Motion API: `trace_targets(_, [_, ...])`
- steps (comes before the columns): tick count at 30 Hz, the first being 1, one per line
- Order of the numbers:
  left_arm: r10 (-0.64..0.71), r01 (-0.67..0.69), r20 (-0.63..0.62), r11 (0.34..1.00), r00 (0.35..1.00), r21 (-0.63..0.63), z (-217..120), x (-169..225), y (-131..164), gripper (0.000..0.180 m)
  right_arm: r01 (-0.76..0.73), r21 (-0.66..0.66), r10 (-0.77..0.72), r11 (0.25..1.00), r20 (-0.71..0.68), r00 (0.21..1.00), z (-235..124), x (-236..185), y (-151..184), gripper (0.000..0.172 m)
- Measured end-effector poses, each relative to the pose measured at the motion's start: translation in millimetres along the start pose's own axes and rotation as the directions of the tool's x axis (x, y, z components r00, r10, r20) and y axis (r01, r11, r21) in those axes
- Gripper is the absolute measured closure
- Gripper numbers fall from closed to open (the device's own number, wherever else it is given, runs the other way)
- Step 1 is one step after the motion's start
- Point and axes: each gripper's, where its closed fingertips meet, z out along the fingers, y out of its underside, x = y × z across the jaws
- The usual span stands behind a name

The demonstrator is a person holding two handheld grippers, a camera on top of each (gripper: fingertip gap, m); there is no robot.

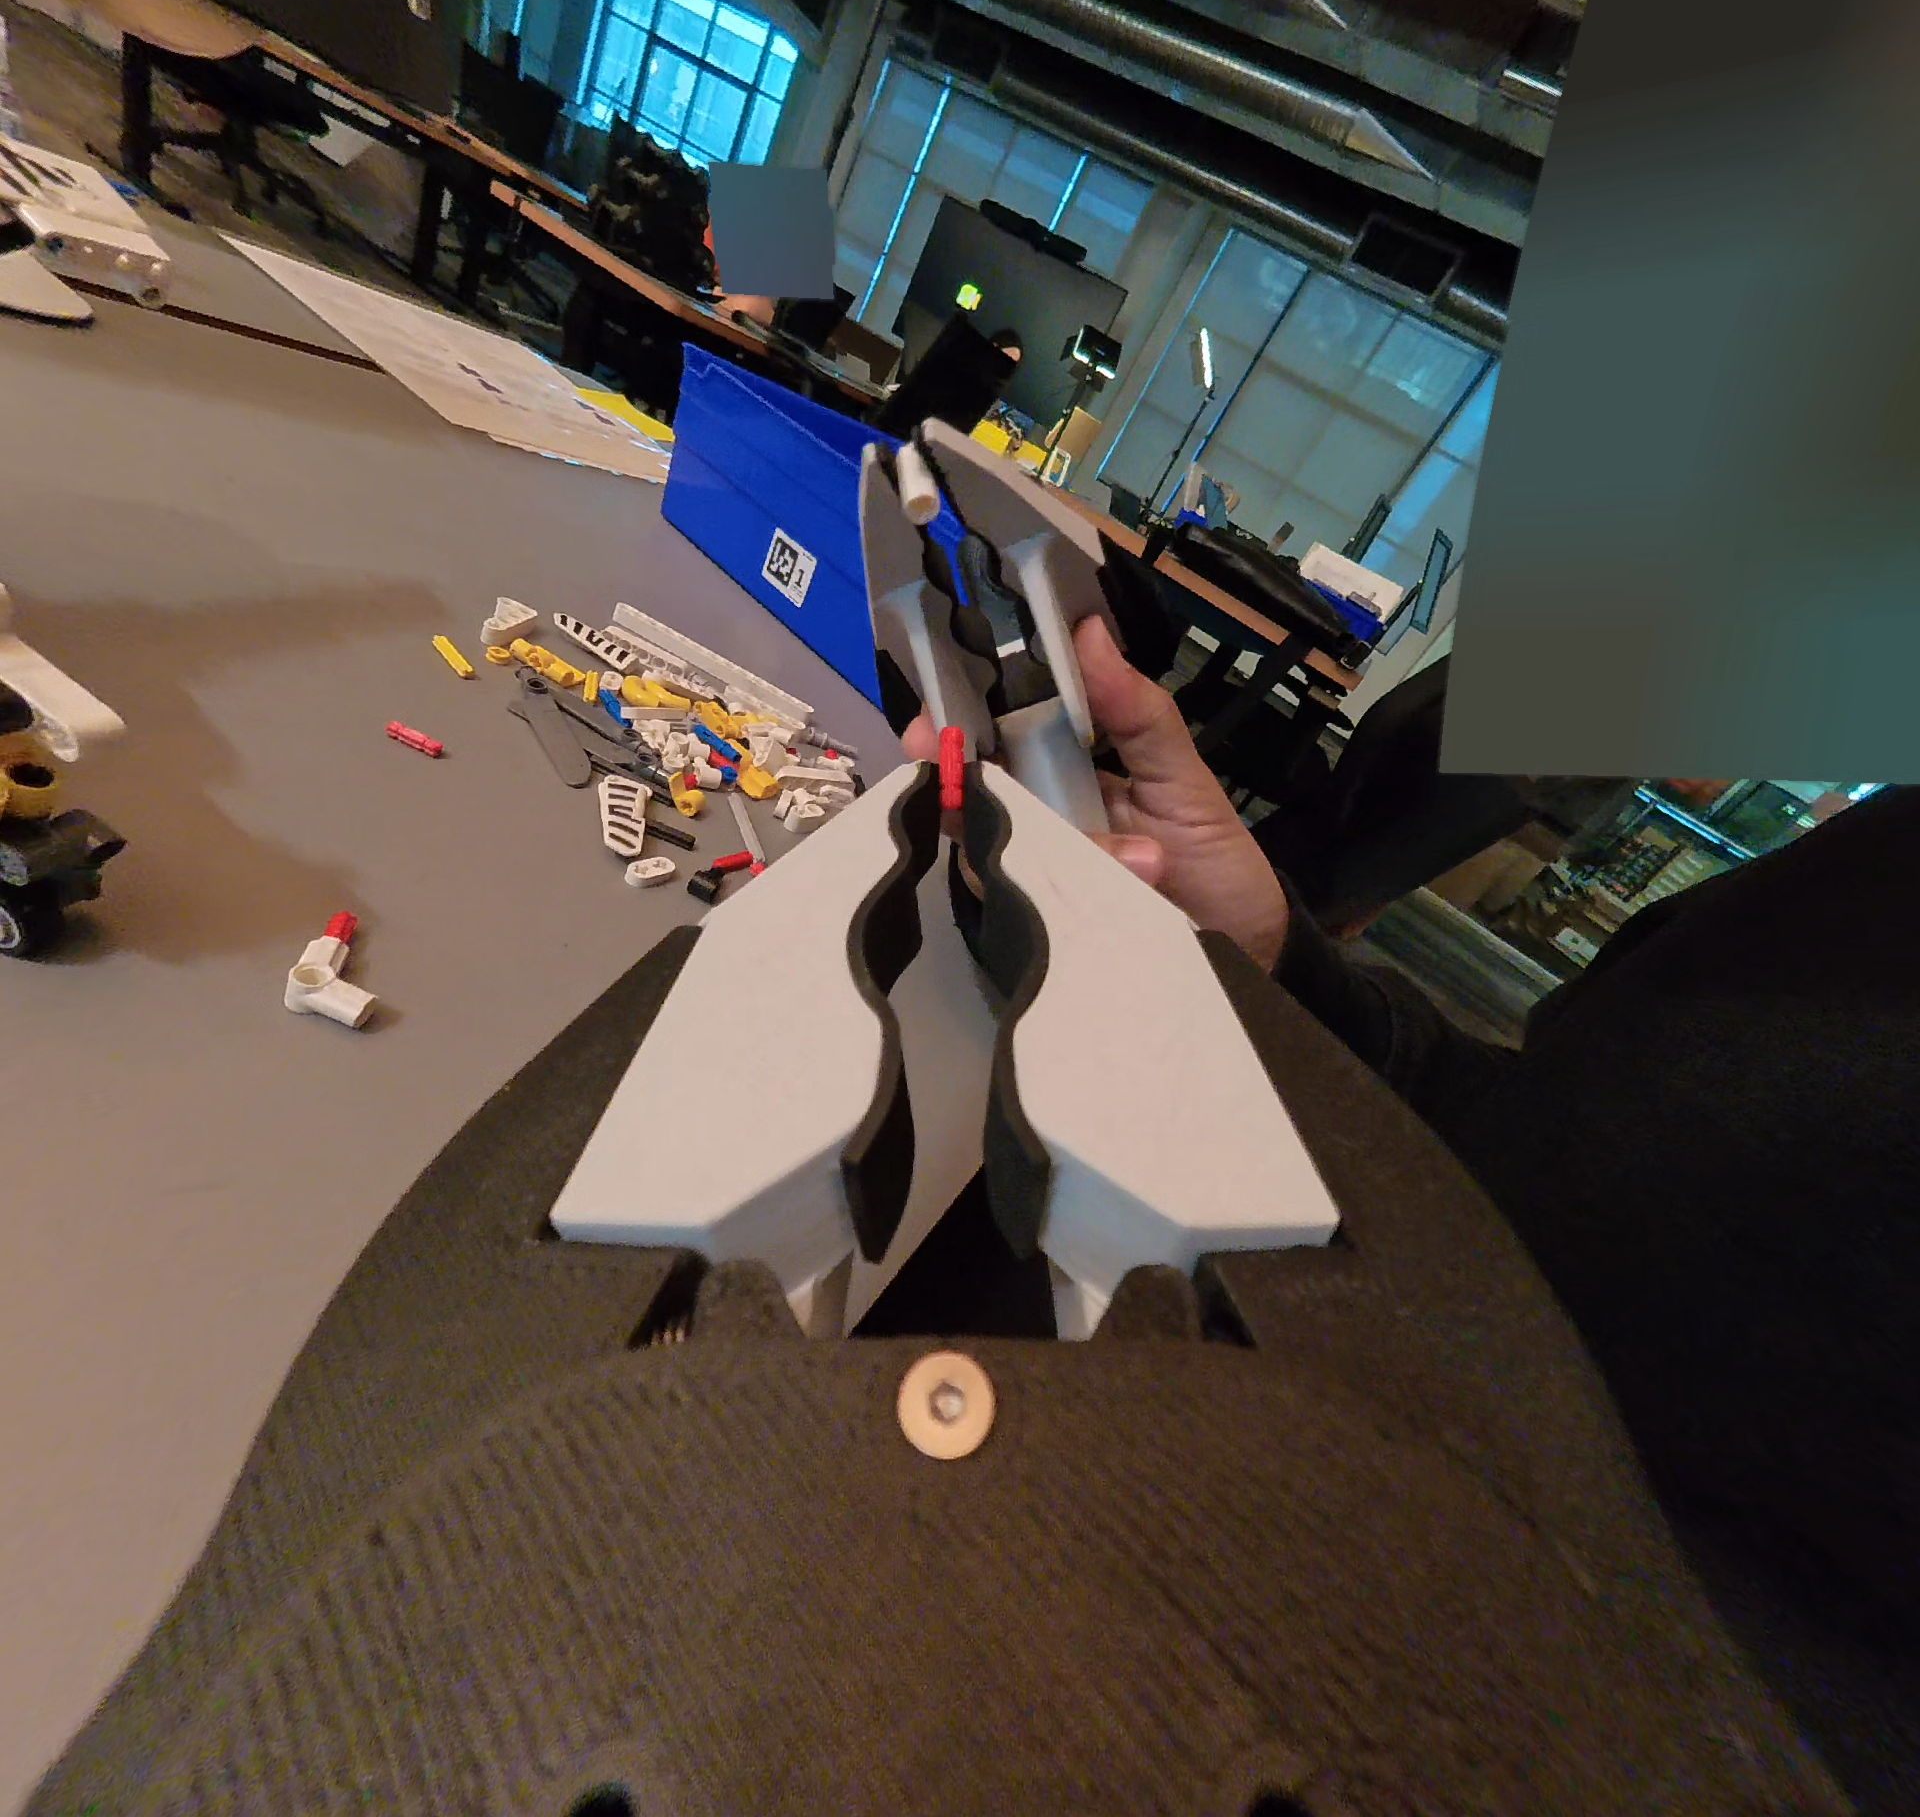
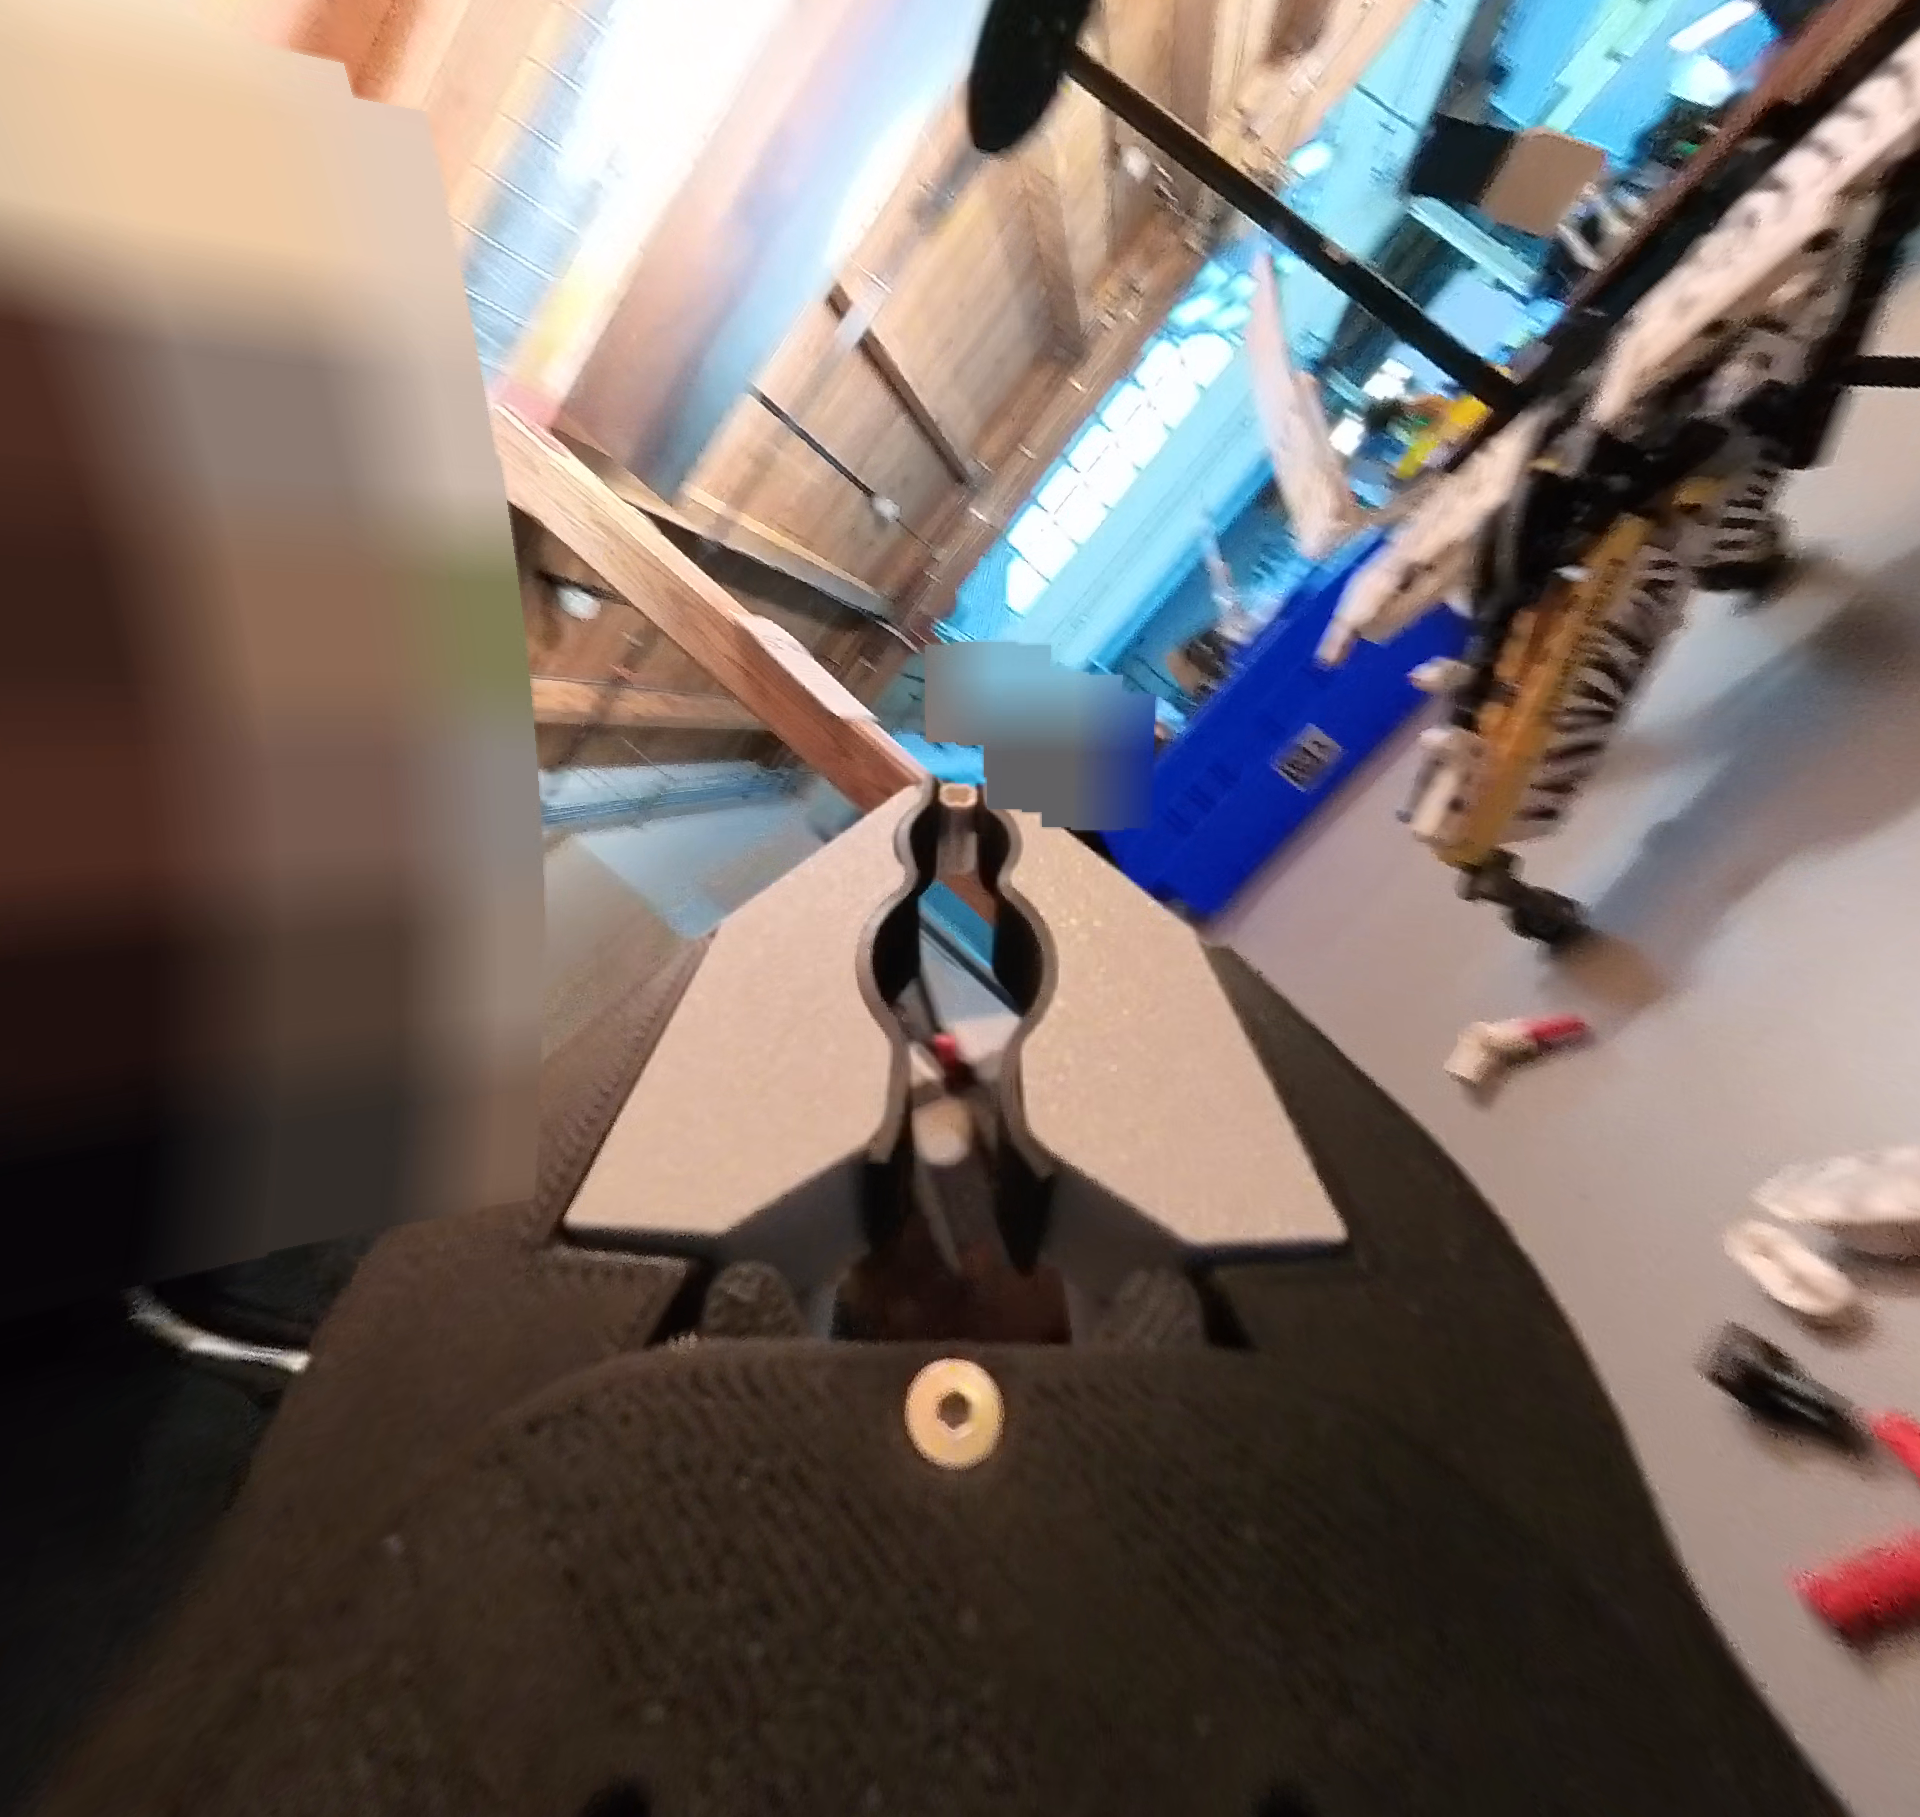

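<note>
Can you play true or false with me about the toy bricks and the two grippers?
1. The left gripper pinches a red pin. True.
2. The right gripper holds a yellow piece. False: it holds a small white tube.
3. The bin is green. False: it is blue.
4. A pile of loose bricks lies on the grey table. True.
5. A white elbow piece sits inside the bin. False: it lies on the table.

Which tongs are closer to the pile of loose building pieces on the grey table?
Left. The left tongs, gripping a red pin, are nearer the pile; the right tongs are raised higher, toward the blue bin.
</note>
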Motion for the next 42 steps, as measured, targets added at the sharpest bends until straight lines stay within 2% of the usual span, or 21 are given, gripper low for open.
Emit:
trace_targets(1, [-0.002,0.002,0.000,1.000,1.000,-0.004,0,-1,1,0.179,0.036,-0.059,-0.040,0.998,-0.080,0.996,-2,12,4,0.168])
trace_targets(2, [-0.004,0.004,0.001,1.000,1.000,-0.007,0,-1,2,0.179,0.074,-0.151,-0.104,0.986,-0.205,0.973,-7,31,9,0.167])
trace_targets(4, [-0.004,0.004,0.005,1.000,1.000,-0.010,0,-3,2,0.178,0.113,-0.335,-0.267,0.935,-0.463,0.845,-33,71,10,0.166])
trace_targets(7, [-0.009,0.010,0.019,1.000,1.000,-0.014,1,-8,4,0.178,0.159,-0.454,-0.440,0.877,-0.624,0.646,-70,95,-9,0.167])
trace_targets(10, [-0.029,0.030,0.030,0.999,0.999,-0.026,4,-14,8,0.178,0.142,-0.528,-0.511,0.837,-0.662,0.549,-89,109,-11,0.157])
trace_targets(13, [-0.041,0.043,0.040,0.998,0.998,-0.041,6,-18,12,0.178,0.130,-0.542,-0.520,0.830,-0.669,0.531,-94,116,-11,0.139])
trace_targets(17, [-0.051,0.059,0.077,0.993,0.996,-0.104,12,-27,22,0.178,0.311,-0.451,-0.546,0.836,-0.632,0.550,-84,94,-38,0.134])
trace_targets(19, [-0.037,0.059,0.107,0.977,0.994,-0.207,18,-35,35,0.178,0.420,-0.390,-0.571,0.819,-0.616,0.543,-83,78,-55,0.135])
trace_targets(21, [0.007,0.034,0.124,0.945,0.992,-0.326,25,-41,46,0.178,0.539,-0.344,-0.620,0.769,-0.606,0.498,-85,61,-70,0.135])
trace_targets(25, [0.213,-0.117,0.157,0.877,0.965,-0.467,45,-61,41,0.178,0.748,-0.350,-0.742,0.564,-0.613,0.272,-97,38,-88,0.143])
trace_targets(26, [0.288,-0.168,0.169,0.847,0.943,-0.505,51,-70,38,0.178,0.766,-0.352,-0.752,0.538,-0.611,0.248,-97,34,-89,0.144])
trace_targets(28, [0.403,-0.233,0.198,0.792,0.893,-0.564,63,-92,33,0.178,0.770,-0.363,-0.770,0.525,-0.588,0.247,-93,34,-85,0.144])
trace_targets(29, [0.420,-0.235,0.199,0.773,0.885,-0.589,70,-99,33,0.178,0.756,-0.382,-0.771,0.532,-0.588,0.246,-94,39,-84,0.144])
trace_targets(31, [0.399,-0.199,0.205,0.762,0.894,-0.616,82,-112,35,0.179,0.725,-0.398,-0.761,0.563,-0.591,0.267,-96,47,-82,0.144])
trace_targets(33, [0.353,-0.135,0.215,0.746,0.911,-0.652,87,-122,44,0.169,0.709,-0.376,-0.744,0.597,-0.589,0.315,-96,47,-82,0.143])
trace_targets(36, [0.283,-0.093,0.216,0.780,0.934,-0.619,90,-121,45,0.153,0.711,-0.331,-0.721,0.620,-0.597,0.352,-100,43,-85,0.143])
trace_targets(39, [0.256,-0.122,0.183,0.835,0.949,-0.537,85,-106,33,0.153,0.698,-0.328,-0.714,0.637,-0.594,0.372,-101,43,-84,0.141])
trace_targets(42, [0.253,-0.149,0.160,0.864,0.954,-0.480,71,-92,27,0.158,0.644,-0.430,-0.755,0.633,-0.525,0.392,-98,51,-68,0.144])
